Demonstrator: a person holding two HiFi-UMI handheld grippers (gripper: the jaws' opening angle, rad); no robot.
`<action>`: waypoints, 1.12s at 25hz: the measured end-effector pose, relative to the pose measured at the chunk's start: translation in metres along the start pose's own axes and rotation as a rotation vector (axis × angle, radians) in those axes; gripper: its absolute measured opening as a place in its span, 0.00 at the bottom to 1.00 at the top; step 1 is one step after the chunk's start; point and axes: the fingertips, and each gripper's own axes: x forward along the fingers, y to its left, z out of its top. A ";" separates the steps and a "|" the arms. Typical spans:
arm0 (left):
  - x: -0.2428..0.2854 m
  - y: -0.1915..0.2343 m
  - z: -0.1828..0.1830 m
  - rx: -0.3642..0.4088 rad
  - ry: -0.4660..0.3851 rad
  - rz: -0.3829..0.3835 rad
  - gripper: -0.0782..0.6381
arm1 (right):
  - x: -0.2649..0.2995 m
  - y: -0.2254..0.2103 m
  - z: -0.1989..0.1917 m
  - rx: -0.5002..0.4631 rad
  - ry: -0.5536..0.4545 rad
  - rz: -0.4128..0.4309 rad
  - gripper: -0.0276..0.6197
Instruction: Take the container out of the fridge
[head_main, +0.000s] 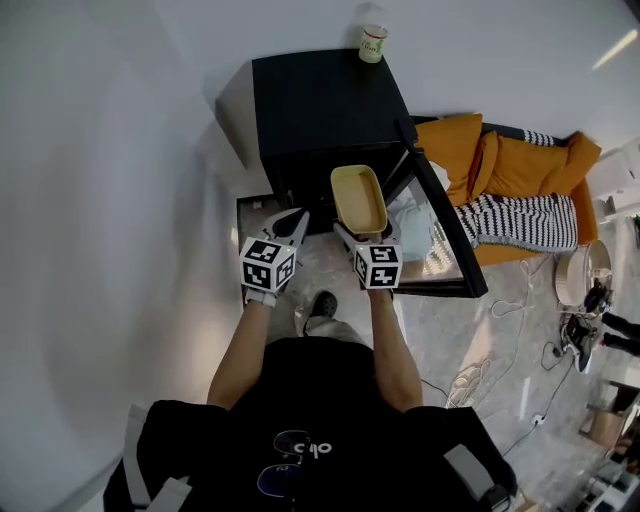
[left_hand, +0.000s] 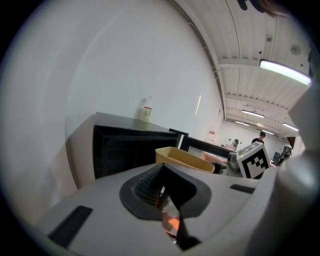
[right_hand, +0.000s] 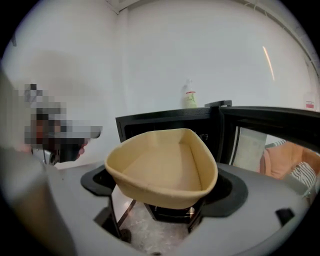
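The right gripper (right_hand: 170, 212) pinches the near end of the yellow container (right_hand: 162, 165) in its jaws, just outside the open black fridge (head_main: 320, 100). The left gripper (left_hand: 162, 192) has its jaws pressed together, empty. The container appears out; only drawing it clear remains.

small bottle (head_main: 372, 43), green label: upright, close to the white wall (head_main: 100, 200). orange sofa (head_main: 520, 165) with orange cushion (head_main: 450, 140); black-and-white striped blanket (head_main: 515, 222) draped over its seat. pale speckled floor (head_main: 455, 330); white cables (head_main: 495, 375) lying loose across it. dark shoe (head_main: 322, 303). long ceiling lights (left_hand: 282, 71), lit.
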 end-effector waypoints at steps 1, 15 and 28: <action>-0.003 -0.003 0.003 0.006 -0.005 -0.006 0.11 | -0.008 0.000 0.004 0.002 -0.007 -0.007 0.85; -0.098 -0.017 -0.004 0.049 -0.025 -0.097 0.11 | -0.121 0.037 0.027 0.031 -0.103 -0.213 0.85; -0.170 -0.099 -0.059 0.080 0.004 -0.281 0.11 | -0.240 0.087 -0.030 0.068 -0.124 -0.367 0.85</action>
